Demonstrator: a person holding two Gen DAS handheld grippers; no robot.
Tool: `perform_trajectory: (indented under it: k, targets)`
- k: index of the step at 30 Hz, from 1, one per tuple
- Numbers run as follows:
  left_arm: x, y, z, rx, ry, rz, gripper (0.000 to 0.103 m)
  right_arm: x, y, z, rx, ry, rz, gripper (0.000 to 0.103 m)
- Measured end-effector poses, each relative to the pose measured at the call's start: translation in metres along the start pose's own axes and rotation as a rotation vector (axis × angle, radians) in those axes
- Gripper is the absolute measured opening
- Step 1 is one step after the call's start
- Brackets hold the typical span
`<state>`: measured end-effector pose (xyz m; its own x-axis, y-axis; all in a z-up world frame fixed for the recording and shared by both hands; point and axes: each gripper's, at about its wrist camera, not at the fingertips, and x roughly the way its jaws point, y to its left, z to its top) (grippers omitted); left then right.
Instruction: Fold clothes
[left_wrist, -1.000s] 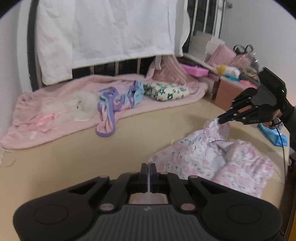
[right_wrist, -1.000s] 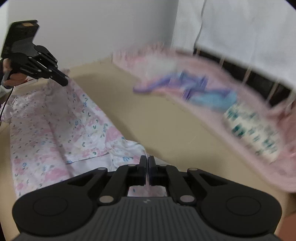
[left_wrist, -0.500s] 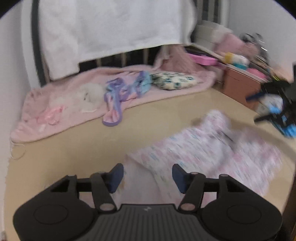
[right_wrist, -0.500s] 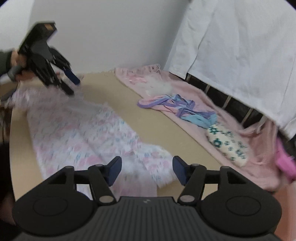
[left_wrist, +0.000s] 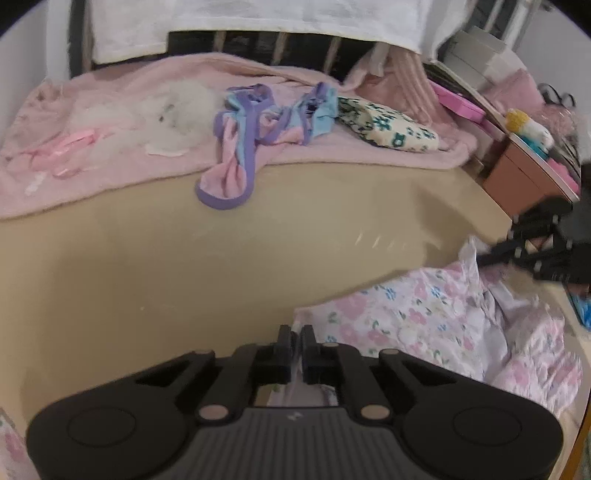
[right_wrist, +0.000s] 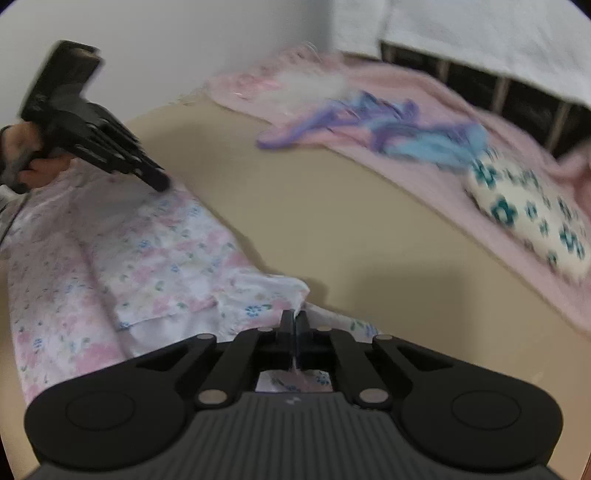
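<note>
The fold was barely begun. The floral garment (right_wrist: 122, 266) lay rumpled on the tan bed surface (left_wrist: 229, 266), spread from about 9 o'clock down to 6 o'clock in the right wrist view, with no clean crease showing anywhere. The left tongs (left_wrist: 295, 345) were clenched on an edge of that floral cloth, a sliver of fabric pinched between the pads. The right tongs (right_wrist: 294, 334) were likewise clamped on a corner of the same garment. Judged from this, both grips were set and the actual lifting over and flattening was all still to do.

The purple-and-blue garment (left_wrist: 255, 136), at 12 o'clock in the left wrist view, lay unfolded on the pink blanket (left_wrist: 122, 162) and probably waited its turn. Beside it at 1 o'clock sat a green-flowered pillow (left_wrist: 388, 127). A white sheet (left_wrist: 258, 22) hung over the bed rail at the top, and cluttered shelves (left_wrist: 517, 122) stood at 2 o'clock.
</note>
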<state>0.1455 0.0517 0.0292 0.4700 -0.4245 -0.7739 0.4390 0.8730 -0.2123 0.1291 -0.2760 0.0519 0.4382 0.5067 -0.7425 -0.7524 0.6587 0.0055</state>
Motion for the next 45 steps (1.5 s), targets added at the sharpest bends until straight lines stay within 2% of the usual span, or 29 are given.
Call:
perform_trajectory:
  k: [3, 7, 10, 13, 15, 18, 20, 22, 23, 25, 26, 27, 28, 29, 30, 31, 32, 33, 36, 37, 38, 39, 40, 41, 43, 45]
  targets:
    - [-0.014, -0.001, -0.003, -0.018, -0.048, -0.012, 0.002, -0.024, 0.011, 0.01, -0.043, -0.074, -0.042, 0.0]
    - [-0.055, -0.01, -0.011, -0.001, -0.15, -0.04, 0.001, -0.067, 0.042, 0.015, -0.136, -0.148, -0.071, 0.0]
    - [-0.09, -0.028, -0.032, 0.035, -0.201, -0.04, 0.002, -0.099, 0.072, 0.008, -0.212, -0.176, -0.086, 0.0]
    - [-0.116, -0.049, -0.064, 0.092, -0.217, -0.015, 0.002, -0.124, 0.104, -0.008, -0.262, -0.186, -0.112, 0.0]
    - [-0.125, -0.063, -0.093, 0.105, -0.211, -0.019, 0.002, -0.133, 0.127, -0.027, -0.285, -0.169, -0.108, 0.0]
    - [-0.12, -0.083, -0.136, 0.144, -0.181, 0.024, 0.003, -0.131, 0.157, -0.057, -0.29, -0.11, -0.106, 0.0]
    - [-0.109, -0.089, -0.159, 0.173, -0.134, 0.06, 0.008, -0.118, 0.167, -0.075, -0.273, -0.033, -0.089, 0.001]
    - [-0.111, -0.084, -0.172, 0.184, -0.089, 0.038, 0.011, -0.104, 0.177, -0.09, -0.267, 0.06, -0.115, 0.001]
    - [-0.123, -0.078, -0.177, 0.18, -0.116, 0.008, 0.011, -0.104, 0.184, -0.093, -0.264, 0.084, -0.141, 0.003]
    - [-0.156, -0.066, -0.183, 0.151, -0.208, -0.055, 0.016, -0.124, 0.196, -0.096, -0.273, 0.031, -0.142, 0.008]
    - [-0.172, -0.063, -0.184, 0.131, -0.256, -0.068, 0.028, -0.136, 0.197, -0.094, -0.25, -0.025, -0.146, 0.016]
    - [-0.186, -0.063, -0.184, 0.119, -0.305, -0.063, 0.041, -0.149, 0.198, -0.092, -0.223, -0.083, -0.15, 0.022]
    - [-0.193, -0.071, -0.181, 0.128, -0.35, -0.024, 0.046, -0.161, 0.198, -0.09, -0.195, -0.141, -0.155, 0.036]
    - [-0.193, -0.082, -0.177, 0.159, -0.381, 0.01, 0.05, -0.167, 0.201, -0.086, -0.157, -0.198, -0.169, 0.041]
    - [-0.188, -0.096, -0.172, 0.214, -0.388, 0.027, 0.05, -0.162, 0.206, -0.083, -0.164, -0.217, -0.174, 0.044]
    - [-0.177, -0.111, -0.166, 0.278, -0.382, 0.033, 0.05, -0.155, 0.212, -0.079, -0.18, -0.23, -0.176, 0.052]
    - [-0.164, -0.123, -0.159, 0.334, -0.368, 0.03, 0.05, -0.143, 0.22, -0.076, -0.239, -0.204, -0.188, 0.059]
    - [-0.15, -0.135, -0.153, 0.387, -0.351, 0.026, 0.05, -0.124, 0.228, -0.074, -0.326, -0.151, -0.225, 0.061]
    - [-0.103, -0.158, -0.138, 0.512, -0.247, 0.038, 0.049, -0.075, 0.244, -0.074, -0.534, -0.009, -0.33, 0.062]
    - [-0.091, -0.162, -0.138, 0.561, -0.207, 0.041, 0.049, -0.063, 0.244, -0.074, -0.578, 0.03, -0.354, 0.062]
    - [-0.081, -0.165, -0.14, 0.618, -0.171, 0.045, 0.044, -0.051, 0.242, -0.073, -0.608, 0.069, -0.373, 0.059]
    - [-0.075, -0.166, -0.143, 0.666, -0.146, 0.042, 0.033, -0.046, 0.239, -0.072, -0.604, 0.098, -0.365, 0.053]
    - [-0.071, -0.164, -0.147, 0.684, -0.131, 0.04, 0.026, -0.042, 0.237, -0.07, -0.595, 0.125, -0.351, 0.025]
    - [-0.068, -0.161, -0.147, 0.676, -0.117, 0.044, 0.009, -0.039, 0.234, -0.069, -0.585, 0.152, -0.337, 0.001]
    - [-0.065, -0.154, -0.148, 0.632, -0.097, 0.059, 0.005, -0.05, 0.243, -0.068, -0.62, 0.134, -0.394, 0.002]
    - [-0.067, -0.146, -0.152, 0.6, -0.097, 0.071, 0.004, -0.061, 0.267, -0.07, -0.755, 0.083, -0.542, 0.002]
